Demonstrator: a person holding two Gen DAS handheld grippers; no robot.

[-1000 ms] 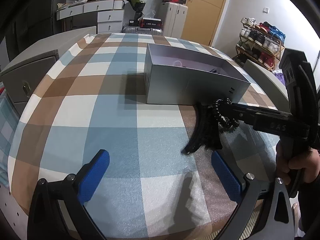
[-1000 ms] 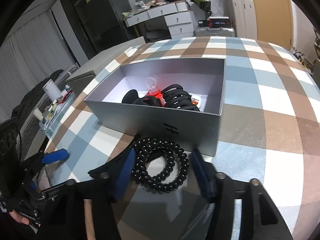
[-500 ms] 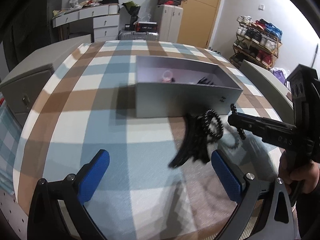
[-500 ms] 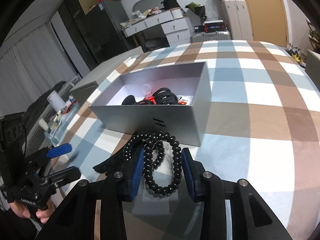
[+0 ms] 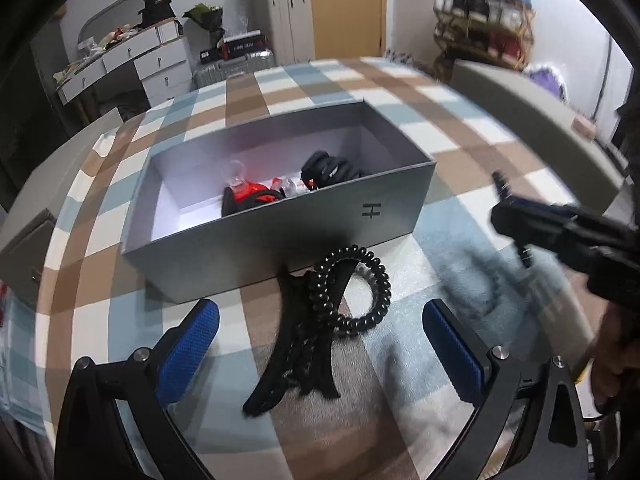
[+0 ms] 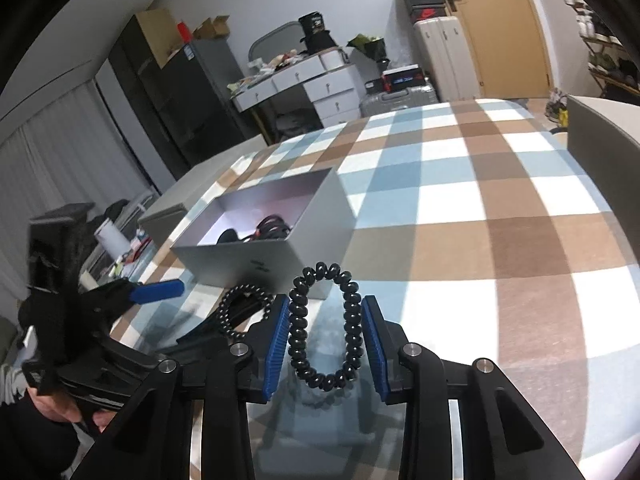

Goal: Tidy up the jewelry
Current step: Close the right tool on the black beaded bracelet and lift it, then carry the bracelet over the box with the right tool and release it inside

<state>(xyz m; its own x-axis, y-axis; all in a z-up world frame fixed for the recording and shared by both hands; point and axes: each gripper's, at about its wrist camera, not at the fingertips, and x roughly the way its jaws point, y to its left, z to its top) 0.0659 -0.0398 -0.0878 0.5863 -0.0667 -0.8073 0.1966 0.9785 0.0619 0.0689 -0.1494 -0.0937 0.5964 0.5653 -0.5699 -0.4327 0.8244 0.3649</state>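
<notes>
Black coils, grey box, chequered cloth

Black spiral hair tie (image 6: 324,330); silver-grey box (image 5: 280,236) with white inside; counter (image 6: 500,208) cloth in brown, blue and white checks; blue pads (image 5: 188,344).

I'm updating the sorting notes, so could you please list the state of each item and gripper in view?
Grey box: open, lidless, holding accessories.
Held spiral hair tie: squeezed between the right gripper fingers, lifted off the cloth.
Second spiral hair tie: lying on the cloth, draped over the black hair claw.
Black hair claw: lying flat before the box.
Left gripper: open, empty.
</notes>
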